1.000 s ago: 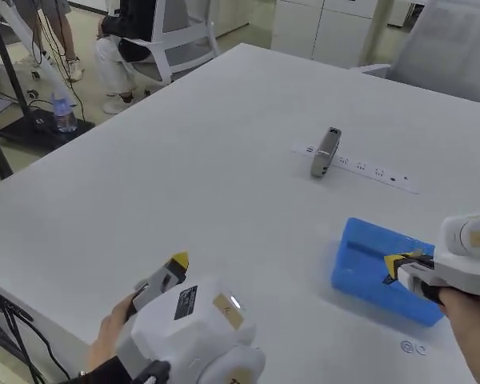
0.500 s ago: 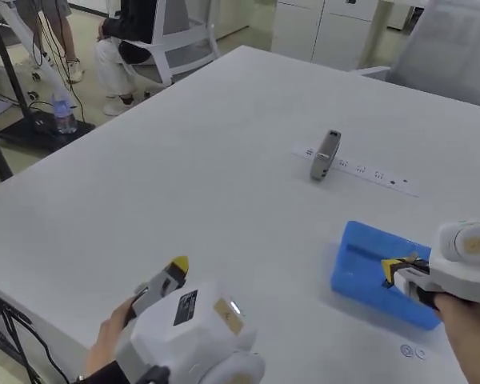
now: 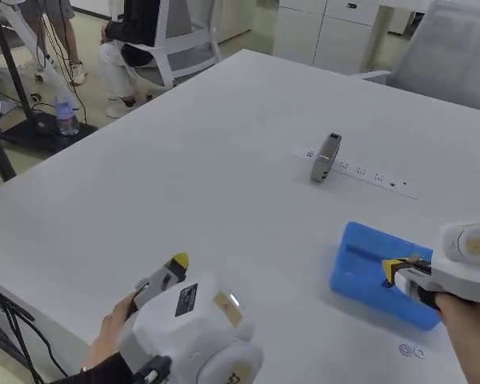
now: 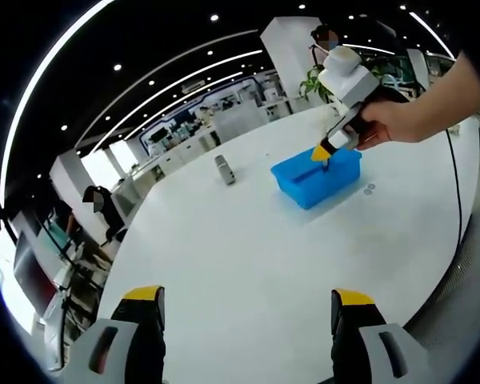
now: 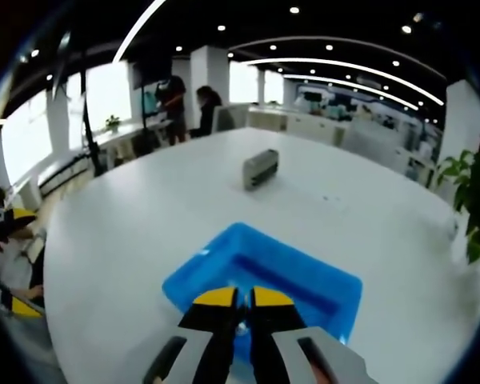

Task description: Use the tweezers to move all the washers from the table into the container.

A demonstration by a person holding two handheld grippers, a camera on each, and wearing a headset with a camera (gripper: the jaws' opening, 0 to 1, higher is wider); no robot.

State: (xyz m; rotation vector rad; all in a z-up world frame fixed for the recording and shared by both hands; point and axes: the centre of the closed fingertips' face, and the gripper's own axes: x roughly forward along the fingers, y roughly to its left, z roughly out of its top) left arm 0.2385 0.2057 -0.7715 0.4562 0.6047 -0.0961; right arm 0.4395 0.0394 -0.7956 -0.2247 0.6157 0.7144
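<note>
Plainly, our right tool (image 5: pixel 242 298) hangs pressed together over the container (image 5: pixel 190 284); a clumsy nudge could slide the washers (image 3: pixel 412 350) off the counter (image 3: pixel 184 184).

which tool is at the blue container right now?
The right tool: its jaws are nearly shut and its tips hang over the blue container. The left tool is wide open over bare table, well away from it.

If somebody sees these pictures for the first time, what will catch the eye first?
The bright blue container on the white table, at the right of the head view, stands out first, with the right tool over it, jaws close together. Then the left tool, jaws wide apart, near the table's front edge, and two small washers beside the container.
</note>
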